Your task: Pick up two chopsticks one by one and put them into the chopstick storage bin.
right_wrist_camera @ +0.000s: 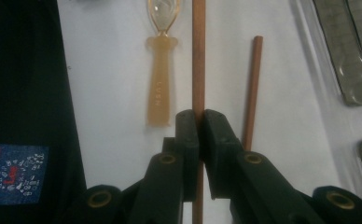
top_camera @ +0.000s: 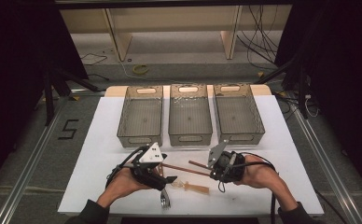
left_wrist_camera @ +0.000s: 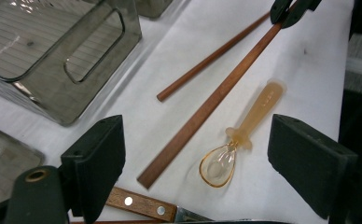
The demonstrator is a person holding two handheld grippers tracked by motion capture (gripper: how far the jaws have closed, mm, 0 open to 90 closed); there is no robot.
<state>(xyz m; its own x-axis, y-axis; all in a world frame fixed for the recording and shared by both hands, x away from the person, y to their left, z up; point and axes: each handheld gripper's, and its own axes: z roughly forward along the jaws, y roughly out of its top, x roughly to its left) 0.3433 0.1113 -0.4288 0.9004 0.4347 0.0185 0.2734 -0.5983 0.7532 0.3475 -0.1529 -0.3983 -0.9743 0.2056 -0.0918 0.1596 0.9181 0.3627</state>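
Observation:
Two brown wooden chopsticks lie side by side on the white table (top_camera: pixel 100 140). My right gripper (top_camera: pixel 212 173) (right_wrist_camera: pixel 200 116) is shut on the longer-looking chopstick (top_camera: pixel 181 168) (right_wrist_camera: pixel 198 56) (left_wrist_camera: pixel 207 107) near one end. The second chopstick (top_camera: pixel 198 165) (right_wrist_camera: pixel 253 88) (left_wrist_camera: pixel 207 60) lies loose beside it. An amber translucent spoon (top_camera: pixel 191 187) (left_wrist_camera: pixel 244 135) (right_wrist_camera: pixel 160 79) rests on the table just in front of them. My left gripper (top_camera: pixel 166 175) (left_wrist_camera: pixel 195 158) is open, its jaws wide apart above the held chopstick's free end and the spoon's bowl, gripping nothing.
Three grey see-through bins (top_camera: pixel 140 116) (top_camera: pixel 190 116) (top_camera: pixel 237 114) stand in a row at the back of the table; one bin (left_wrist_camera: pixel 53 56) is close to my left gripper. A knife with a riveted wooden handle (top_camera: pixel 164 200) (left_wrist_camera: pixel 142 205) lies under the left gripper near the front edge.

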